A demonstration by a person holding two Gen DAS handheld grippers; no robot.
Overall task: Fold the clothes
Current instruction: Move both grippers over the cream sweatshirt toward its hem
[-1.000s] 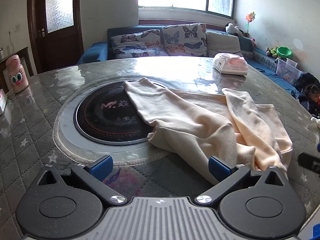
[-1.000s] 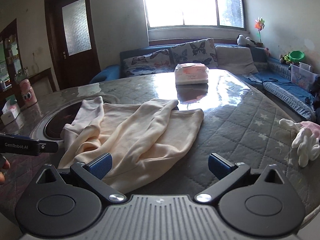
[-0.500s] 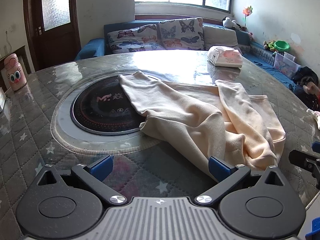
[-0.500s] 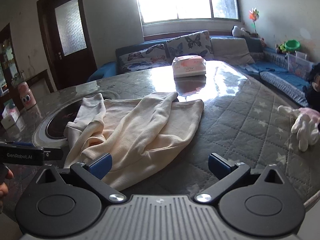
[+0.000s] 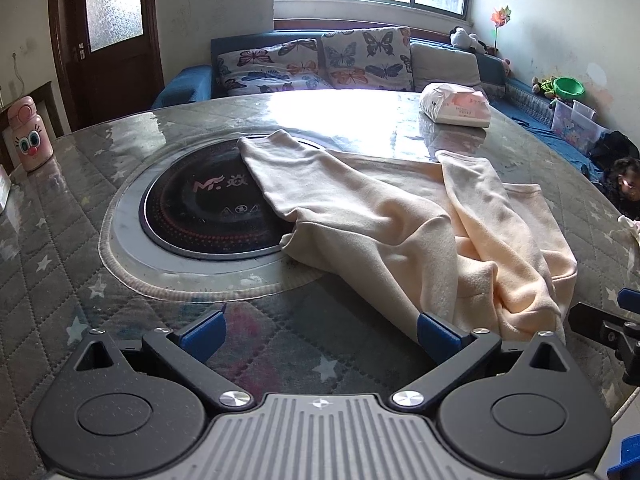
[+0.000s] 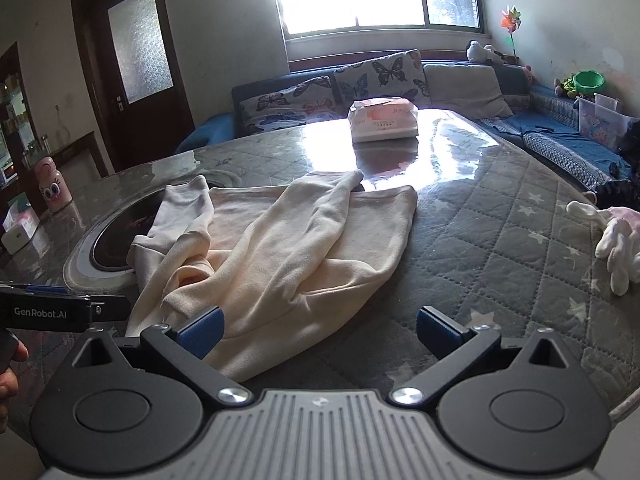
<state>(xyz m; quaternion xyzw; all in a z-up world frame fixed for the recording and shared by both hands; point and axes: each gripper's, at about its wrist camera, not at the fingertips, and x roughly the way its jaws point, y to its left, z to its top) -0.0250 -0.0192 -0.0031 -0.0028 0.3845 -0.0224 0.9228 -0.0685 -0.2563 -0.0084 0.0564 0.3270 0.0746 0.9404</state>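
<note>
Garment: cream sweater (image 5: pixel 404 236) lies crumpled on the quilted surface (image 5: pixel 56 248), one sleeve over the round hob (image 5: pixel 204 208).
Left hand-held gripper (image 5: pixel 320 330): jaws spread, empty.
Right hand-held gripper (image 6: pixel 319 330): jaws spread, empty.
Right view only: white gloves (image 6: pixel 616 240), a person's fingers (image 6: pixel 10 376).

A pink-and-white tissue pack (image 6: pixel 383 119) lay far ahead between the fingers; a pink cartoon-eyed bottle (image 5: pixel 31 134) stood far left of them, a black round cooktop (image 5: pixel 208 210) ahead-left, white gloves (image 6: pixel 616 240) right
</note>
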